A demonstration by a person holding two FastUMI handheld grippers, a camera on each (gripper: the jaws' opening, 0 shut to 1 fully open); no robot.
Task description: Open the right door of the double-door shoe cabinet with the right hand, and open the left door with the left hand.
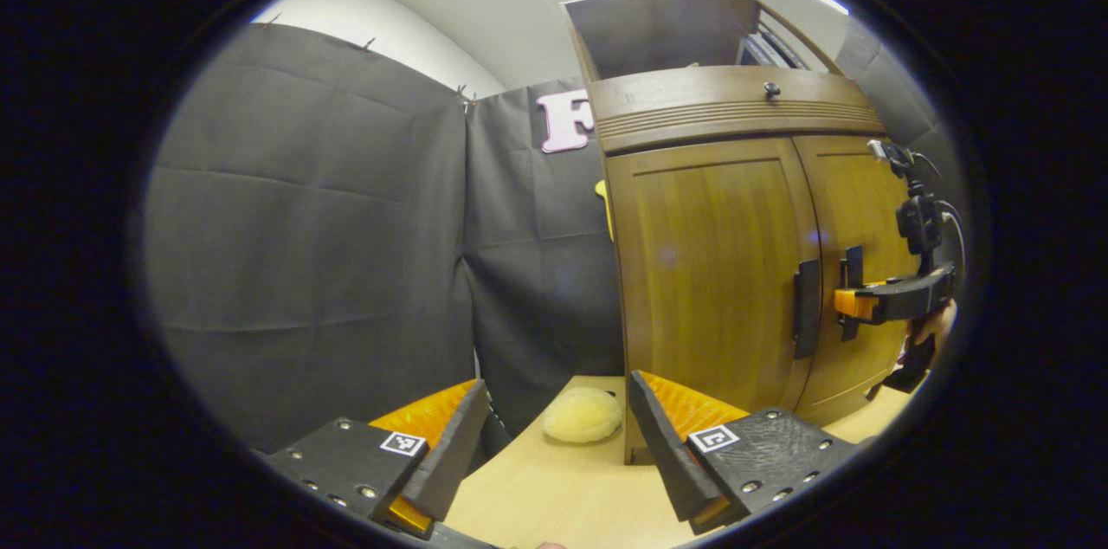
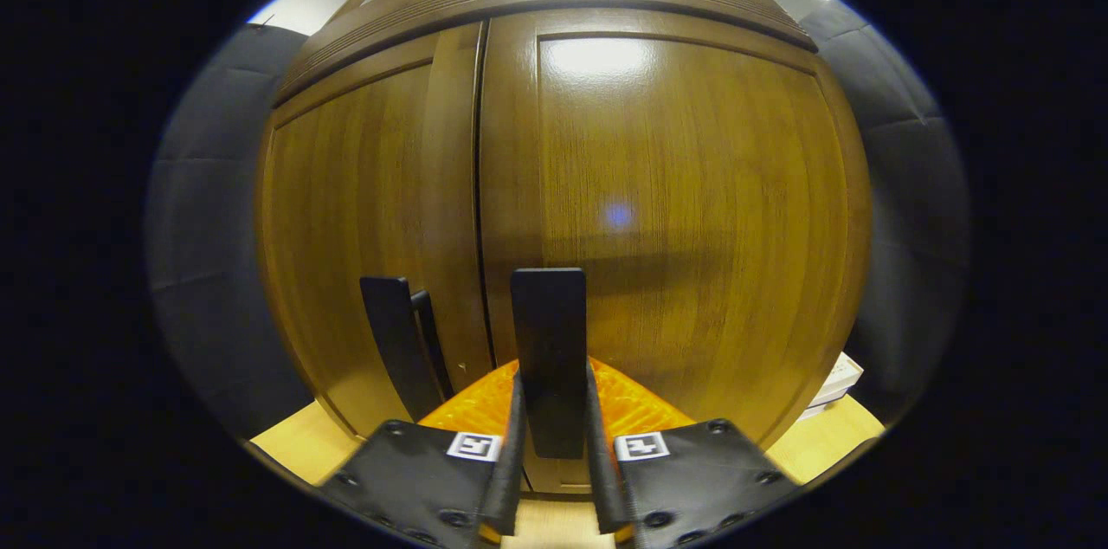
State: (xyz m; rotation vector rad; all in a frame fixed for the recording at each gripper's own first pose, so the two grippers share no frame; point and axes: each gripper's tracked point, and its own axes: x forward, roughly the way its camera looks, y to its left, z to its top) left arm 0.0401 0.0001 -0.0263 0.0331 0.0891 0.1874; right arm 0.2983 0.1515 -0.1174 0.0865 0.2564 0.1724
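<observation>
Right door handle (image 2: 547, 341) clamped in right gripper (image 2: 554, 410) jaws; left gripper (image 1: 554, 436) jaws spread.

The shoe cabinet (image 1: 718, 272) stands on the table (image 1: 563, 488), its two doors side by side — left door (image 1: 710, 272), right door (image 2: 675, 220). A round soft thing (image 1: 582, 415) lies on the table, left of the cabinet. The right gripper (image 2: 554, 410) sits around the right door's handle (image 2: 548, 341) — the left gripper (image 1: 554, 436) is in front, well apart.

In the right gripper view the lower part of the right door handle (image 2: 547, 341) is hidden between the fingers of the right claw (image 2: 554, 410). The hand (image 1: 933, 331) holding it is cut by the edge. The pale yellow lump (image 1: 582, 414) on the worktop (image 1: 554, 488) is too blurred to identify.
</observation>
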